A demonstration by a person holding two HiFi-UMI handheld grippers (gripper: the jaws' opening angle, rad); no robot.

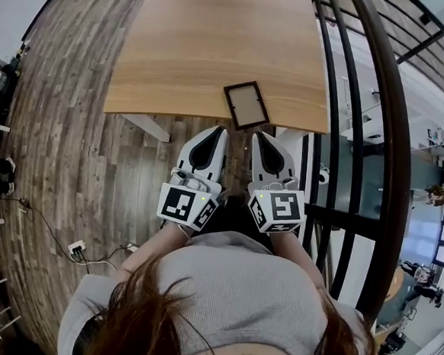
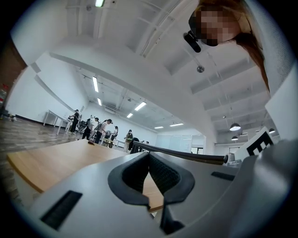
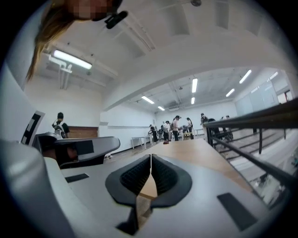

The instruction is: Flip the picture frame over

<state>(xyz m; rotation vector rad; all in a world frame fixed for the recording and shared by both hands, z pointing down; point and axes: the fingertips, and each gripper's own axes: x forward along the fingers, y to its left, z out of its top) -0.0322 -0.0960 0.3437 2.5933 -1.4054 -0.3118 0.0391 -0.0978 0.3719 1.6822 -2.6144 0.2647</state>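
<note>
A dark-framed picture frame lies flat on the wooden table, close to its near edge and towards the right. My left gripper and right gripper are held side by side near my body, just short of the table's near edge and below the frame. Both are shut with nothing between the jaws. In the left gripper view the left gripper points over the tabletop. The right gripper does the same over the tabletop. Neither gripper view shows the frame.
A black metal railing runs along the table's right side. A white table support sits under the near edge. A power strip with cables lies on the wooden floor at left. Several people stand far off.
</note>
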